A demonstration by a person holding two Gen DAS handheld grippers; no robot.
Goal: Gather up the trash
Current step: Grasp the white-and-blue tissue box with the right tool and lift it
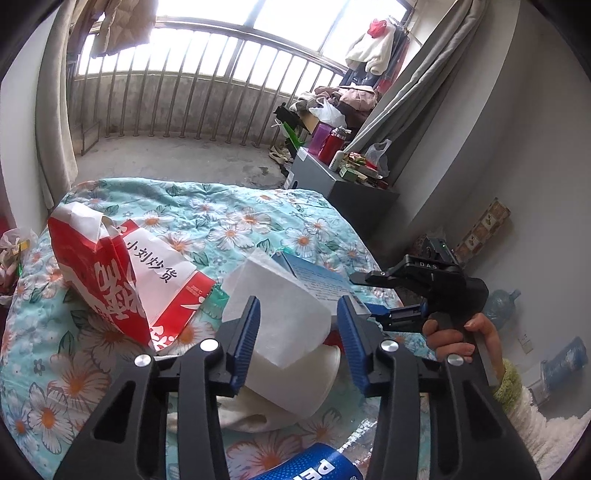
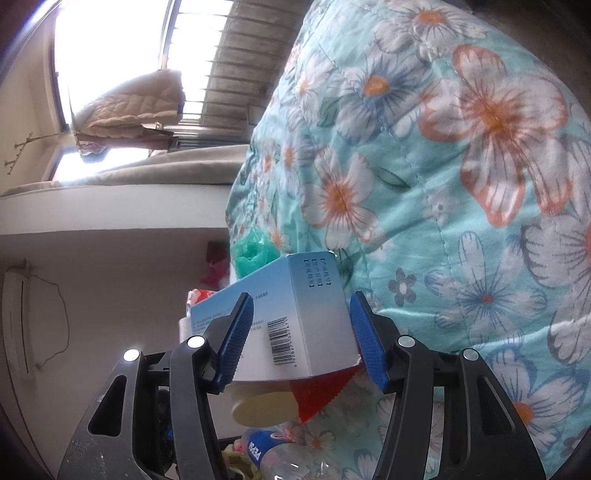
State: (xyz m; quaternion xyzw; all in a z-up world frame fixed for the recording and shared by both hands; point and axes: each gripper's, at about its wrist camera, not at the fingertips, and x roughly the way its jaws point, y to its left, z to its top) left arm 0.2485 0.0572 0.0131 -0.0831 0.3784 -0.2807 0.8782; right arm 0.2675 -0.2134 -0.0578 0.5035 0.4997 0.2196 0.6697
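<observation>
My left gripper (image 1: pixel 297 332) straddled the white tissue (image 1: pixel 275 306) on the floral quilt (image 1: pixel 207 218), its jaws partly open, the left pad touching it and the right clear. My right gripper (image 2: pixel 301 339) bracketed the blue carton (image 2: pixel 295 314), pads at its sides; I could not tell whether they pressed. The red-and-white paper bag (image 1: pixel 110 273) lay beside the tissue, contents hidden. Only the right view showed a Pepsi bottle (image 2: pixel 280 454) whole.

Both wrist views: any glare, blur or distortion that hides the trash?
Left wrist: window blown out, railing bowed by fisheye, paper bag and tissue roll sharp. Right wrist: view rolled sideways, window glare, quilt slightly soft, blue box barcode readable.
</observation>
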